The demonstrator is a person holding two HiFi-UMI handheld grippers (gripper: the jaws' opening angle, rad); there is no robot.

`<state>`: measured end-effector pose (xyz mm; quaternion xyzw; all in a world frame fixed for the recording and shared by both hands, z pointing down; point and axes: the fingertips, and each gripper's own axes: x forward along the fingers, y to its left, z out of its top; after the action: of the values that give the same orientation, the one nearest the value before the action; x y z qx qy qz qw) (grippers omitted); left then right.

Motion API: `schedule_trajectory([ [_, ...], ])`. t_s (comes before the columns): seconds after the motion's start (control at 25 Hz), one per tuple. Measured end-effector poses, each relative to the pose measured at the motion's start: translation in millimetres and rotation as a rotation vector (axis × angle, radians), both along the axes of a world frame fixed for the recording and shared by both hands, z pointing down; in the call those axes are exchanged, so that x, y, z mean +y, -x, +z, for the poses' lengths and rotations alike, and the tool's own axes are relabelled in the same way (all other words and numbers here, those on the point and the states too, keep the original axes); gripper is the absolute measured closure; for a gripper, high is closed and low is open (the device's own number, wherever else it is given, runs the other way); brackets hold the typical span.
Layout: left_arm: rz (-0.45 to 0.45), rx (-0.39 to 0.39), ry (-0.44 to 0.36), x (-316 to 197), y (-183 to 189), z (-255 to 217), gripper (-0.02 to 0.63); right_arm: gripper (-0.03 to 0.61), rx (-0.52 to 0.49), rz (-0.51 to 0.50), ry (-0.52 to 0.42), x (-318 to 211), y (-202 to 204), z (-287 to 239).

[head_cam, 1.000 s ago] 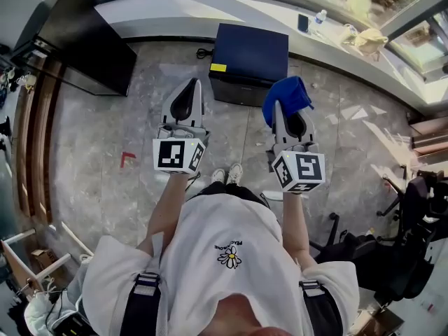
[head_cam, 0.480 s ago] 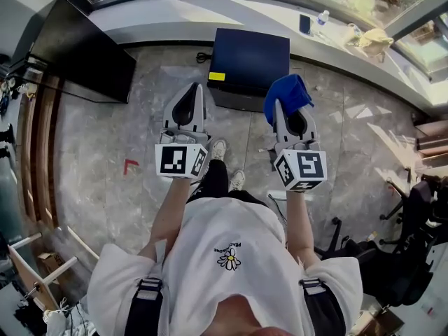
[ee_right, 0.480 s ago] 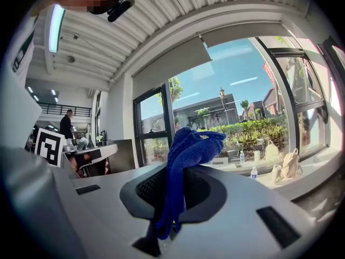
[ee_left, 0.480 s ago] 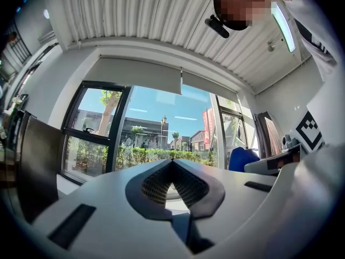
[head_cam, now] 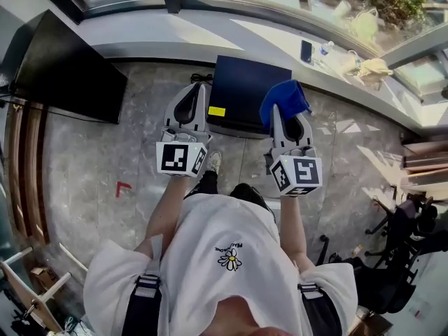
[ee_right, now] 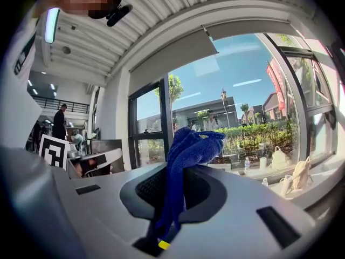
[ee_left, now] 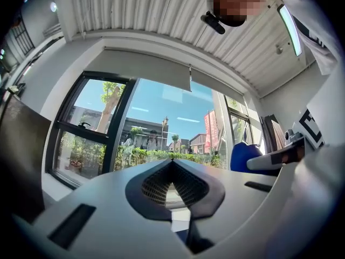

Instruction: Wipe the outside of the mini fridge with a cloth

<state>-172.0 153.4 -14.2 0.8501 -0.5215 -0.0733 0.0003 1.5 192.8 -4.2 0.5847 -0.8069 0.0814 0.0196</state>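
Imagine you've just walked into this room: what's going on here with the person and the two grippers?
A person stands on a stone floor holding a gripper in each hand. The right gripper is shut on a blue cloth, which bunches up above its jaws. The left gripper is shut with nothing in it. A dark mini fridge sits on the floor just ahead of the person, against the window ledge. The cloth is held in the air, so wiping has not yet begun.
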Motion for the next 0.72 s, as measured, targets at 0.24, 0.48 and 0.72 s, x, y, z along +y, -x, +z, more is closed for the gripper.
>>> schedule_trajectory([
  [0.24,0.01,0.01,0.031,-67.1,-7.8,10.9,0.611,0.517,-0.011,0.025,0.03,-54.7,-6.9,12.3],
  [0.48,-0.015,-0.016,0.066,-100.2,-39.7,26.3,0.611,0.517,-0.028,-0.021,0.067,-98.4,-35.1,35.5],
  [0.72,-0.085,-0.016,0.072,-119.9,-54.7,22.2,0.611,0.517,-0.061,-0.084,0.081,-128.7,-58.7,43.9],
])
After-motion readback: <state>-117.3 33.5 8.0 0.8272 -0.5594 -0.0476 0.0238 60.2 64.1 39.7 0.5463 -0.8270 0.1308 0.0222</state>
